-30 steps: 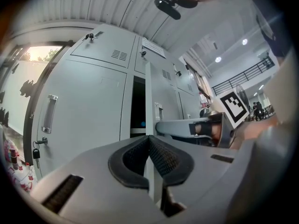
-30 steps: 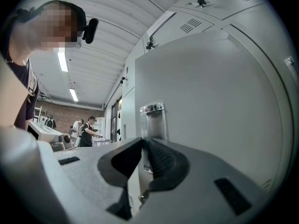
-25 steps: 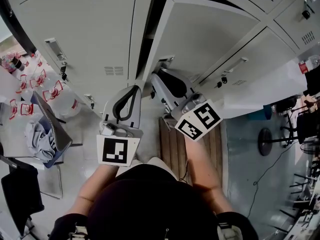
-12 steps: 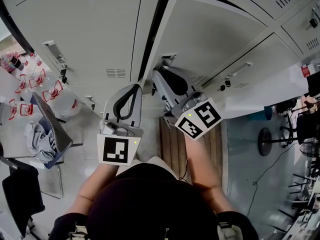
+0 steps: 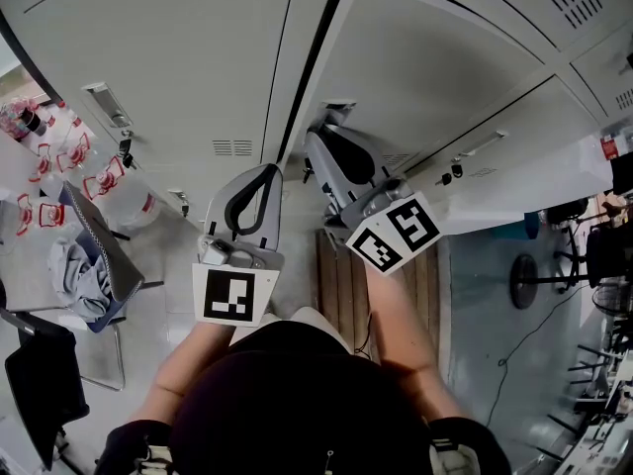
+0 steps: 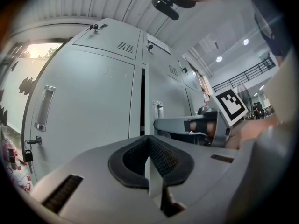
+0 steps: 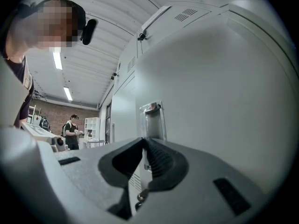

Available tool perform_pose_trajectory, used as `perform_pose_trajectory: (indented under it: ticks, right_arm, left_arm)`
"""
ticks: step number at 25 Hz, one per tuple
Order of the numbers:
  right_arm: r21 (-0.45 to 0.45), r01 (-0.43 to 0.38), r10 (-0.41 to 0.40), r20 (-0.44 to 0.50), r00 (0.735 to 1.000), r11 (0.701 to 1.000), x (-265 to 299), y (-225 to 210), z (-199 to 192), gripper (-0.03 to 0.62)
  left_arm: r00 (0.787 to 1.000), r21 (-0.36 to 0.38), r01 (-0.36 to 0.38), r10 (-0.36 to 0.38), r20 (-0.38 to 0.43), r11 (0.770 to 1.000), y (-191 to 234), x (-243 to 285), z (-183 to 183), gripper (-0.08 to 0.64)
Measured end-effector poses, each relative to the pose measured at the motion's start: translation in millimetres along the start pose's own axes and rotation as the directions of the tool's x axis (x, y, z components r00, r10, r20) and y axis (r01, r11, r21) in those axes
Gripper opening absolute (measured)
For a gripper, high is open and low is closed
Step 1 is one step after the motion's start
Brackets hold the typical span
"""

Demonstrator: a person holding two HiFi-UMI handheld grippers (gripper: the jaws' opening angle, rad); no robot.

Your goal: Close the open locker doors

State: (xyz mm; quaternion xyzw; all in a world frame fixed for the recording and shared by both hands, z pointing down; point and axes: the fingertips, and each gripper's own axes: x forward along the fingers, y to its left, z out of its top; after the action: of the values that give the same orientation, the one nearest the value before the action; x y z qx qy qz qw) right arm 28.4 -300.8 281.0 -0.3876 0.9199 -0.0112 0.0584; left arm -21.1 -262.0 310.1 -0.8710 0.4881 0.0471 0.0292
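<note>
Locker door [image 5: 435, 87]: flat panel of smooth pale-grey sheet metal. It stands ajar at the upper centre of the head view, with a narrow dark gap [image 5: 309, 67] along its free edge. The remaining items run nearest first.
Forearms [image 5: 396, 315]: bare and reaching forward, one behind each tool.
Slatted wooden board [image 5: 341, 285]: brown parallel planks on the floor beneath the right forearm, at the lockers' foot.
Marker cubes [image 5: 235, 297]: white faces with black square patterns, one at the rear of each tool.
Left gripper [image 6: 148, 138]: moulded grey plastic body with dark ribbed pads. The jaws are closed tip to tip with nothing between them. It is held in front of the closed locker, just left of the gap.
Right gripper [image 7: 143, 140]: same build. Its jaws have just been closing; the tips meet and nothing sits between the pads. The tip is close against the ajar door's face near the free edge, but contact cannot be told.
Recessed handle [image 7: 153, 120]: upright rectangular metal pocket, shiny, set in that door's face straight ahead of the right tool.
Closed locker [image 5: 168, 57]: same grey metal, left of the gap. It has a bar handle [image 5: 107, 102], a louvred vent [image 5: 226, 146] and a small padlock [image 5: 126, 148].
</note>
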Motion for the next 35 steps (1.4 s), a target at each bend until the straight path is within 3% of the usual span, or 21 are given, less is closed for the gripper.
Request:
perform_pose_trajectory:
  ticks: [35]
  right_arm:
    - [-0.022,0.107,-0.107,0.007,0.994,0.994,25,-22,-1,0.028]
  left_arm:
    - [1.0,-0.024,-0.003,0.002,-0.015,1.0,11,16,-8,0.0]
